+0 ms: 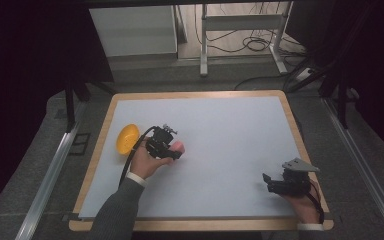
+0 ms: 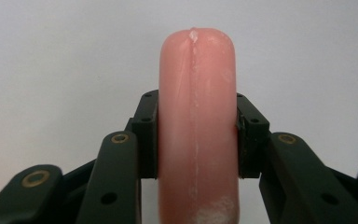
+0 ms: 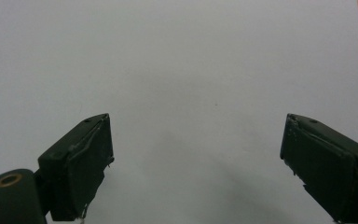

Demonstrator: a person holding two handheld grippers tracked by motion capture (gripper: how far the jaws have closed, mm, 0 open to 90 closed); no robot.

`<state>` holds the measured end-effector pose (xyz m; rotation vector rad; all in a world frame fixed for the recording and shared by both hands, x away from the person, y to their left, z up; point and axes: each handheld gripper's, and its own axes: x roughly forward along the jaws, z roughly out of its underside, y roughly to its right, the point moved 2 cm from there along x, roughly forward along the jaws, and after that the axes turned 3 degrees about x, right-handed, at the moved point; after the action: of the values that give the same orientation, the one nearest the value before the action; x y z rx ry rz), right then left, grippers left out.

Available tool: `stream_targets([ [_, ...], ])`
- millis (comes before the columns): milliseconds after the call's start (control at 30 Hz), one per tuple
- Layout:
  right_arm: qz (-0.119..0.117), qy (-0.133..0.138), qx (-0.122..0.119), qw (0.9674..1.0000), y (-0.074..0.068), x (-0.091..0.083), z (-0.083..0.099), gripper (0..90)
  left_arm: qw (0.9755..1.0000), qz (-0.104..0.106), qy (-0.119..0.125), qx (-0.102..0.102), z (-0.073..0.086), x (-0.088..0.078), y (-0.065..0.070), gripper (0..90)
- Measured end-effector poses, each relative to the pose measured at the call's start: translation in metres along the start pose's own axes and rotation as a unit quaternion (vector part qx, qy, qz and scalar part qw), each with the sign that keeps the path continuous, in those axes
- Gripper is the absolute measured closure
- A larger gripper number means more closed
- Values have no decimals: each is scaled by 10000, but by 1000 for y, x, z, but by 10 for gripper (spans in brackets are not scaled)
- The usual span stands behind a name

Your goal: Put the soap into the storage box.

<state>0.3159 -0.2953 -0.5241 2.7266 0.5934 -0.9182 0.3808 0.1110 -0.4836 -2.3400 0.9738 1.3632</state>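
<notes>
Left hand-held gripper (image 1: 176,148) clamped on pink sausage (image 2: 197,126), long axis sticking straight out past jaws. Yellow bowl (image 1: 127,138) just left of my left hand, on surface (image 1: 230,135). Right hand-held gripper (image 3: 196,163) wide, empty, well apart.

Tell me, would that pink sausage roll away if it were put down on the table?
Probably: the sausage is round with a domed end, so it could roll sideways on the flat table. It looks fairly stiff, standing straight out of the left gripper without drooping. Its smooth, shiny skin may be slippery.
</notes>
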Motion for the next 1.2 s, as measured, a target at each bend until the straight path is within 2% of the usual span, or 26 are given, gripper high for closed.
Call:
stream_targets([
  [400, -5, -9, -10, 10000, 0, 1, 0, 89, 9999, -71, 68, -56, 5, -5, -8, 603],
  [533, -70, 7, -66, 10000, -2, 0, 0, 88, 9999, -74, 67, -69, 6, -6, -9, 603],
  [1200, -50, 8, -59, 10000, -2, 0, 0, 89, 9991, -252, 191, -298, 14, -28, -31, 603],
])
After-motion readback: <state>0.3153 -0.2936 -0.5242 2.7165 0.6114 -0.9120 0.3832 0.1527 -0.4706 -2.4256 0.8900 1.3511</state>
